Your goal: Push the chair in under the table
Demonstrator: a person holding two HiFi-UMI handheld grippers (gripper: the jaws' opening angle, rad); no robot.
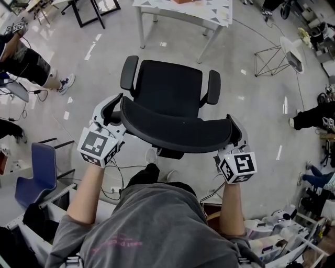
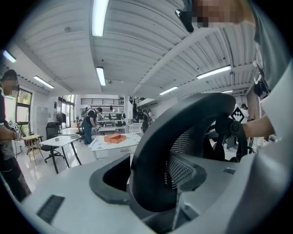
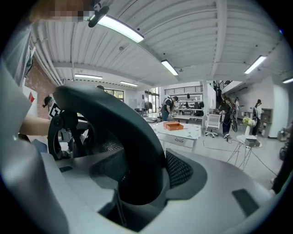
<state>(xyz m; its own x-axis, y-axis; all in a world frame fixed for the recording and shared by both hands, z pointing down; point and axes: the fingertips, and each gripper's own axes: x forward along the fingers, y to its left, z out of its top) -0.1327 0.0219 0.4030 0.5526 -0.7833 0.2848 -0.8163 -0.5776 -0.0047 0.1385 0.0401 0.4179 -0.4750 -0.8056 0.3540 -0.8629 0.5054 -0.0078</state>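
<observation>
Now the push is only being set up: the black chair (image 1: 168,86) stands on open floor, well apart from the white table (image 1: 172,10) ahead, its backrest (image 1: 178,128) toward the person. The left gripper (image 1: 112,107) and the right gripper (image 1: 235,131) each straddle one end of the backrest's rim, tongs spread wide, not pinching it. Next, I judge, both must bear on the rim and drive evenly forward so the chair tracks straight. Count: one black chair, two armrests (image 1: 130,72), one table, two grippers
</observation>
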